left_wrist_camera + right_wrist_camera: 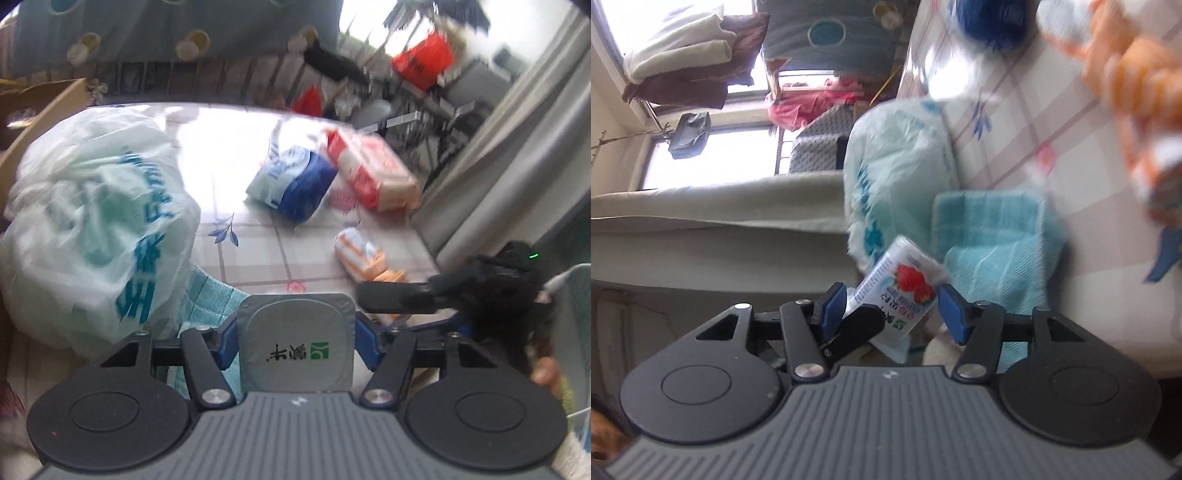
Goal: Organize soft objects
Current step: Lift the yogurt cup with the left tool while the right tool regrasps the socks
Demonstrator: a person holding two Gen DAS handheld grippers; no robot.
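Note:
My left gripper (pixel 297 332) is shut on a yogurt cup (pixel 297 343), its foil lid facing the camera. The same cup (pixel 899 288), with a strawberry label, shows in the right wrist view between the blue pads of my right gripper (pixel 890 310), whose jaws stand apart around it; the left gripper's black finger (pixel 855 328) holds it from below. On the table lie a white plastic bag (pixel 96 229), a teal towel (pixel 207 295), a blue-and-white tissue pack (pixel 295 181), a red-and-white pack (pixel 373 170) and a small orange pack (pixel 360 254).
The table has a checked floral cloth (pixel 255 254). A cardboard box (pixel 40 110) stands at the left behind the bag. A grey curtain (pixel 509 166) hangs at the right. A white wire basket edge (pixel 576 295) is at the far right.

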